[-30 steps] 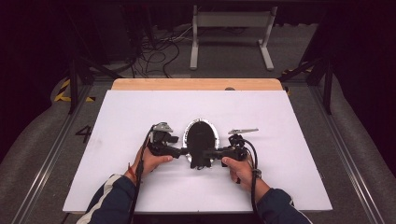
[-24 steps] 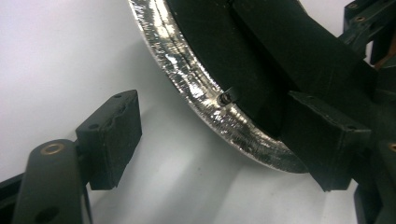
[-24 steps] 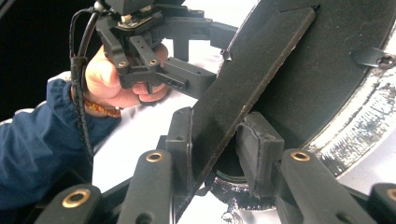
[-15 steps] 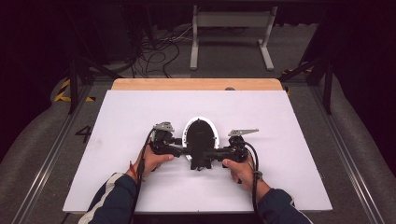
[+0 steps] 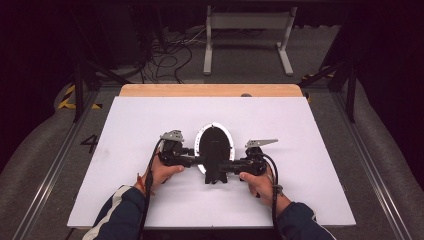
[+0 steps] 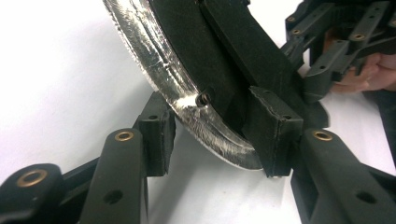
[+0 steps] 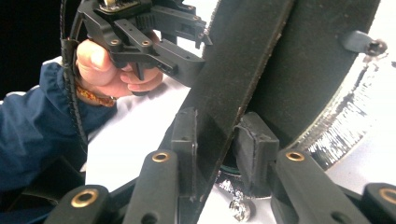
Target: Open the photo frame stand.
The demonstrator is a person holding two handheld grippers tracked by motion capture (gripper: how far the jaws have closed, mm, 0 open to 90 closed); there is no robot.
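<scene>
Black oval plate with silvery foil rim (image 5: 214, 147) at desk centre, tilted up between both tools. Right tool (image 7: 219, 140) clamped on plate's black bar. Left tool (image 6: 212, 135) jaws just closing around foil rim, gap left at one pad. Step: securing two-sided hold. Next, likely: finish left grip, lift level. Count: one plate, two tools, one white desk (image 5: 130, 125).

Navy sleeves (image 5: 120, 215), beaded bracelet (image 7: 93, 97), black fingers (image 6: 156, 135) with brass rivets, black cables (image 5: 148, 190)
</scene>
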